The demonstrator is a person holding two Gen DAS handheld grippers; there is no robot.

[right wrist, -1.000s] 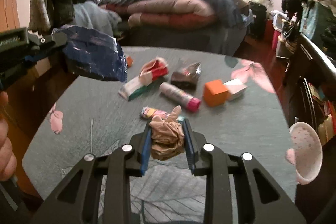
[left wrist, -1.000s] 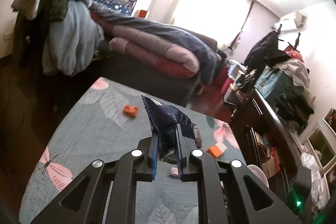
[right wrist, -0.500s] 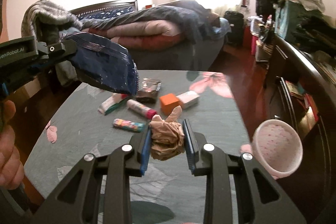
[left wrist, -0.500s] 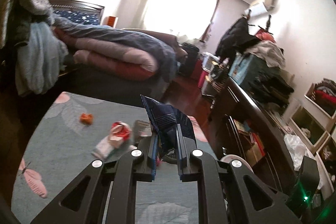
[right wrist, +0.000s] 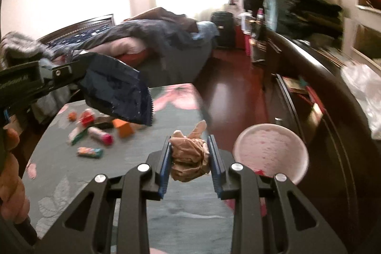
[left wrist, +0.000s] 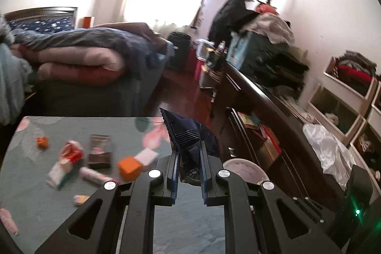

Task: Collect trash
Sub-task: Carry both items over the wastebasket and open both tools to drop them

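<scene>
trash is held in both grippers above a green floral table (right wrist: 71,182). on the side of the left gripper (left wrist: 188,154), in the right wrist view, pale lettering shows, too blurred to read; print on the scattered packets is also unreadable. the left gripper's 2 blue-padded fingers (left wrist: 173,170) are drawn narrow, pinching a dark blue foil wrapper (left wrist: 190,142) that sticks up between them; in the right wrist view the wrapper (right wrist: 114,92) hangs over the table's far left part, with a serrated edge. the right gripper (right wrist: 190,156) has its fingers (right wrist: 165,163) a little wider, squeezing a crumpled brown paper wad (right wrist: 188,158). more trash lies on the table: an orange box (right wrist: 123,127), a pink-capped tube (right wrist: 101,135), a striped candy wrapper (right wrist: 90,152). a pink bin (right wrist: 271,151) stands just beside the table's right edge.
</scene>
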